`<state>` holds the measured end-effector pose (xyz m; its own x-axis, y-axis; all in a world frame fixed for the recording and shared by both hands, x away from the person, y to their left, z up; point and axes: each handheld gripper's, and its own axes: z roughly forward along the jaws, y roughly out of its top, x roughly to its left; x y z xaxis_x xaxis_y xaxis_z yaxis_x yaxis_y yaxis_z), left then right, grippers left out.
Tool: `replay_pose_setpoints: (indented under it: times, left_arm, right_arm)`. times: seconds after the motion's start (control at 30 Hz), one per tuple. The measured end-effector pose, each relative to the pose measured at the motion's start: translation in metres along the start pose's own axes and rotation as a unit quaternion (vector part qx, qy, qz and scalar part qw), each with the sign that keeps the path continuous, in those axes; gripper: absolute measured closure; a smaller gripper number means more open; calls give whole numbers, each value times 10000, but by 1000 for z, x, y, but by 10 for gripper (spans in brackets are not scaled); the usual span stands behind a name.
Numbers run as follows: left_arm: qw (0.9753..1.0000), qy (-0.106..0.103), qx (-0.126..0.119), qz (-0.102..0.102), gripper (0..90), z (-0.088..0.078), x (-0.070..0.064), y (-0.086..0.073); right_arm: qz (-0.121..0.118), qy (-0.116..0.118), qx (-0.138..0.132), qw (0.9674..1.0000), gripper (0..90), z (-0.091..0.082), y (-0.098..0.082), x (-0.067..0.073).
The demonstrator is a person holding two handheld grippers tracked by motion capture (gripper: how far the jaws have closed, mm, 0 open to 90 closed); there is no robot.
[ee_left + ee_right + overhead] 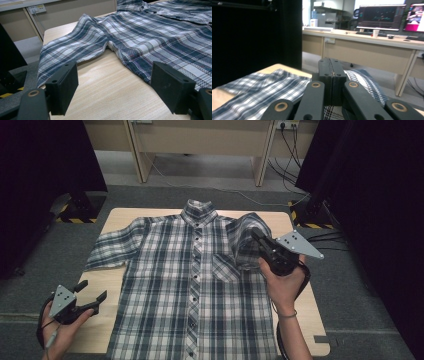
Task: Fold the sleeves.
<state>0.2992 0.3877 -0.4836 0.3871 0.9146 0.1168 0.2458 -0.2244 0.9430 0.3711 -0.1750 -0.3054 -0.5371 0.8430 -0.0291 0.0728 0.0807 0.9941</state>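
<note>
High view: one plaid short-sleeved shirt (195,290) is laid flat, front up, on a pale wood-grain table (107,332) with rounded corners. The fabric is woven cotton-like, checked in navy, grey and white; one column of dark buttons and one chest pocket (224,268) are seen. The sleeve on the picture's left (112,251) is spread flat. The sleeve on the picture's right (248,237) is lifted and bunched, pinched by the right gripper (254,236), whose jaws are closed on that cloth. The left gripper (91,292) is held off the table's near left corner, jaws spread wide, nothing between them.

Left gripper view: two blocky matte black pads (62,87) are seen well apart over bare wood, with the flat sleeve and shirt hem beyond; wood grain and weave are shown clearly here.

Right gripper view: two jaws are pressed together upright, plaid cloth (364,81) emerging beside and below them. Desks (372,46) and two monitors (378,18) are shown behind, which the high view lacks.
</note>
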Motion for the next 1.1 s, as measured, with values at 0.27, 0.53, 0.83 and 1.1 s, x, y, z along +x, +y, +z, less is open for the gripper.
replay_pose_setpoints:
  times: [0.27, 0.53, 0.83, 1.1]
  left_arm:
    - [10000, 8, 5, 13, 216, 0, 0, 0]
    - [10000, 11, 7, 20, 216, 0, 0, 0]
    - [10000, 6, 7, 8, 216, 0, 0, 0]
    - [10000, 2, 4, 5, 216, 0, 0, 0]
  right_arm:
    - [-88, 262, 184, 9994, 900, -6, -13, 12]
    - [-56, 482, 347, 9982, 900, -5, -28, 24]
    - [-158, 765, 553, 9954, 900, 6, -39, 42]
    - [-340, 1122, 835, 9896, 900, 18, -52, 66]
